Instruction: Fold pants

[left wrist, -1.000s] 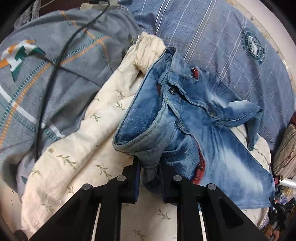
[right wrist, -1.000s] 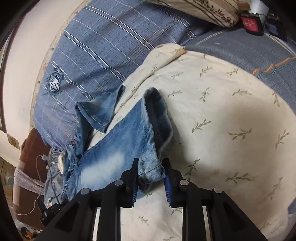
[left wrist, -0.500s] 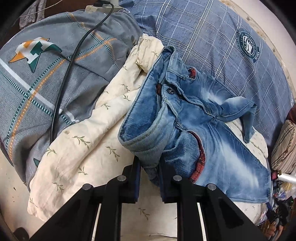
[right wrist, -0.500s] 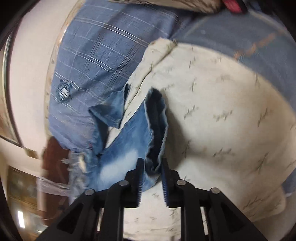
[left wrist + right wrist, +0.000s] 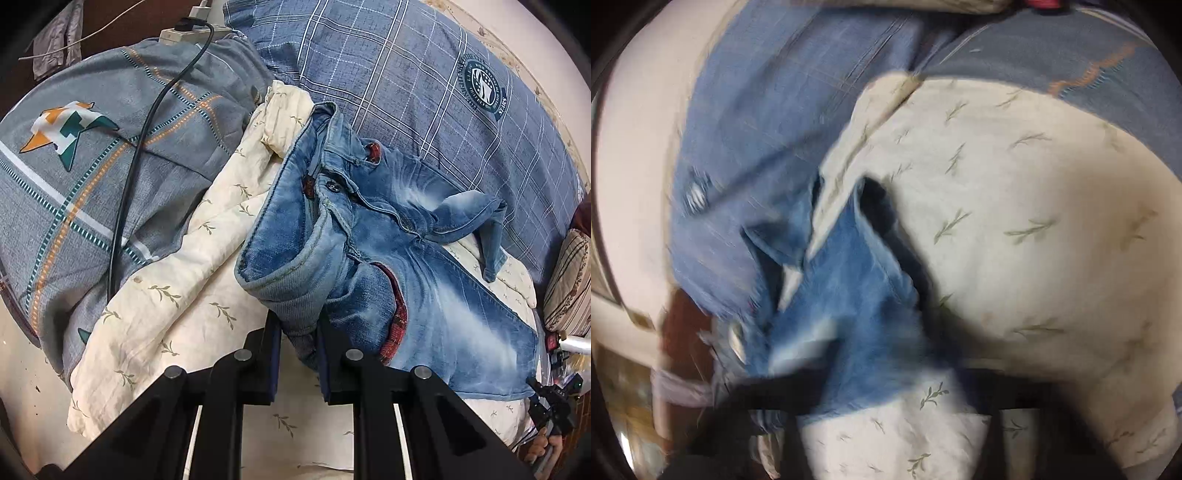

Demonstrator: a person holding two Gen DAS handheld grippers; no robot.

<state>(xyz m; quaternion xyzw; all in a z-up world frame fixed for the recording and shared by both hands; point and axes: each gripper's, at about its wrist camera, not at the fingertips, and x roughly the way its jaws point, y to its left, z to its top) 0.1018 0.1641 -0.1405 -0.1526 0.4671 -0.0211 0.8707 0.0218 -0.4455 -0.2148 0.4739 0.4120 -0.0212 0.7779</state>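
Held taut by both ends, ready for folding.
Left gripper [image 5: 297,354] fingers clamped on faded blue denim pants [image 5: 388,251] waistband; right gripper [image 5: 886,402] blurred, closing around hem, over cream leaf-print bed sheet [image 5: 192,295].

Right wrist view: wholly motion-blurred; right gripper [image 5: 882,402] reduced to dark smears, jaws closing, contact with the denim pants [image 5: 849,314] between them unreadable. Badge on blue plaid pillow [image 5: 696,194] illegible. Left wrist view: power strip [image 5: 192,31] cut by top edge; striped cushion [image 5: 569,280] cut by right edge; pinched denim fold hidden between left gripper [image 5: 300,350] pads.
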